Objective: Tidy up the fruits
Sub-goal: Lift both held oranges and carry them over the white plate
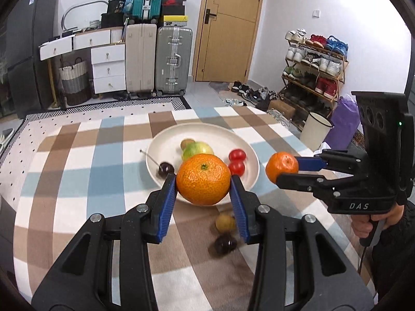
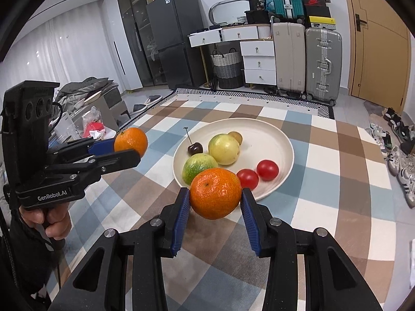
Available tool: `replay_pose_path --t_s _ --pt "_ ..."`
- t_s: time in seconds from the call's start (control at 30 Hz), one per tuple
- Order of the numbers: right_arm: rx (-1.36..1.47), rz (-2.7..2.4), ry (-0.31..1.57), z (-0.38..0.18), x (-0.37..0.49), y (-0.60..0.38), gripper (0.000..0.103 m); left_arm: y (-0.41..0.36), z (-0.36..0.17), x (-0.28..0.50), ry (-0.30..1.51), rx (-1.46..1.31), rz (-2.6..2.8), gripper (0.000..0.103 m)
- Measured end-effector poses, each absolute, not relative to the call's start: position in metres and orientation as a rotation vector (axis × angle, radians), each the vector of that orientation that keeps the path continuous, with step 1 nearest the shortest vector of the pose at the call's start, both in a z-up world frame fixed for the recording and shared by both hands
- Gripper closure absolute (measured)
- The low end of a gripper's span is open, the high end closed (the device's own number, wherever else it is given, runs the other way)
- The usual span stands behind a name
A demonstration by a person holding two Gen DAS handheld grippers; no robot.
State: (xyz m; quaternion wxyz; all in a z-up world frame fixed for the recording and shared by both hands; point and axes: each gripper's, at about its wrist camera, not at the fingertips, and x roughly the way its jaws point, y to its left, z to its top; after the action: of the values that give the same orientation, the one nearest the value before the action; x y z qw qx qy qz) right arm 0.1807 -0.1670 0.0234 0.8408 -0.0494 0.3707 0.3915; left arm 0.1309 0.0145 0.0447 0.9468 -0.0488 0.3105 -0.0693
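Observation:
My left gripper (image 1: pixel 203 185) is shut on an orange (image 1: pixel 203 179) and holds it above the near rim of the white plate (image 1: pixel 166 140). My right gripper (image 2: pixel 214 198) is shut on a second orange (image 2: pixel 215 193), also held near the plate (image 2: pixel 275 134). Each shows in the other's view: the right gripper (image 1: pixel 284 168) at the right, the left gripper (image 2: pixel 131 143) at the left. On the plate lie two green-yellow fruits (image 2: pixel 224 149), a cherry (image 2: pixel 195 148), two red tomatoes (image 2: pixel 267 169) and a small brown fruit (image 2: pixel 235 136).
A small brown fruit (image 1: pixel 225 222) and a dark fruit (image 1: pixel 225 243) lie on the checked tablecloth (image 1: pixel 77 181) under my left gripper, blurred. The table's far edge is past the plate. Suitcases, drawers and a shoe rack stand beyond.

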Motion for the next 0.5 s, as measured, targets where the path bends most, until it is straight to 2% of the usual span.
replay_pose_path --t_s 0.5 --pt "-0.076 0.784 0.781 0.037 0.220 -0.163 0.063 0.027 0.043 0.189 0.640 -0.106 -0.112 0.065"
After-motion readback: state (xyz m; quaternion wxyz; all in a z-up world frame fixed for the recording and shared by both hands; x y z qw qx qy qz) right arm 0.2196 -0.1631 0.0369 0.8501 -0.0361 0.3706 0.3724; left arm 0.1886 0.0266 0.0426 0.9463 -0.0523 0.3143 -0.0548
